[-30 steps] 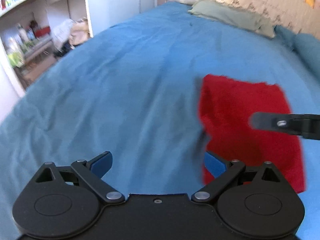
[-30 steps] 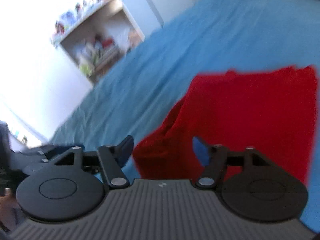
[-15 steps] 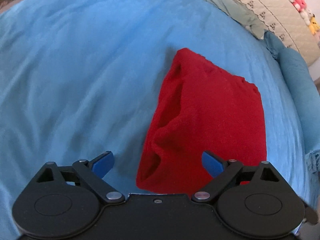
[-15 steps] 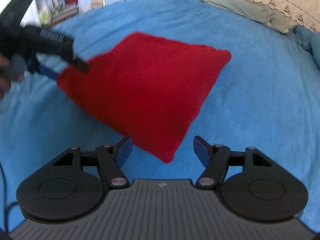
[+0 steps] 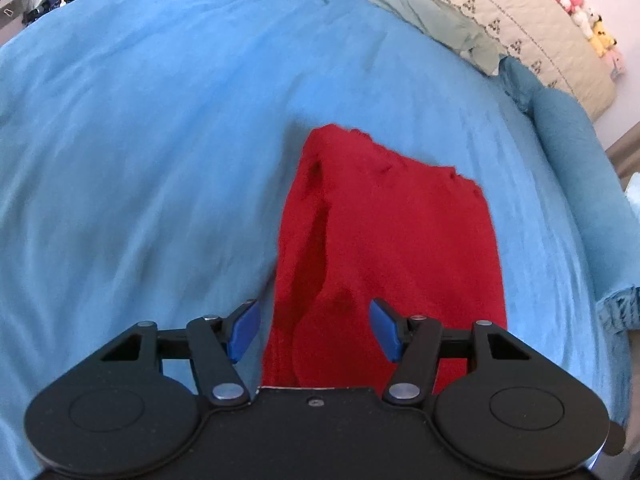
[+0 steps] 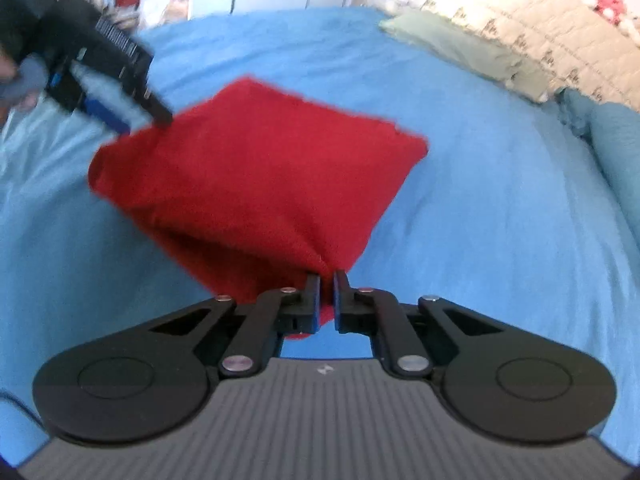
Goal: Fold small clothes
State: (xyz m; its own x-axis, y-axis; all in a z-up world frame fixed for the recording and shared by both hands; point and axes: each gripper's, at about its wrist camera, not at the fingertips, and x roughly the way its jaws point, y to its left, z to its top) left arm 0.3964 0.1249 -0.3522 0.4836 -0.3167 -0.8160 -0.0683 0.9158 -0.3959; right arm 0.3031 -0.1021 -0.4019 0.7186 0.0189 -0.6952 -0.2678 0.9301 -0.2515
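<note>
Right claw (image 6: 327,296) has clamped the red cloth (image 6: 256,184); left claw (image 5: 314,330) closing, astride it.

A wrinkled blue bedspread (image 5: 160,140) covers the bed, with a pale green pillow (image 5: 420,12) and a cream patterned quilt (image 5: 540,28) at its head, soft toys (image 5: 576,8) lined along behind

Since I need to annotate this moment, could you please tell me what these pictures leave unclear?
- Left wrist view: the near edge of the red knitted garment is hidden behind the left gripper, whose fingers are closing.
- Right wrist view: the left gripper is motion-blurred.
- Both views: the garment's type and the shelf clutter.
</note>
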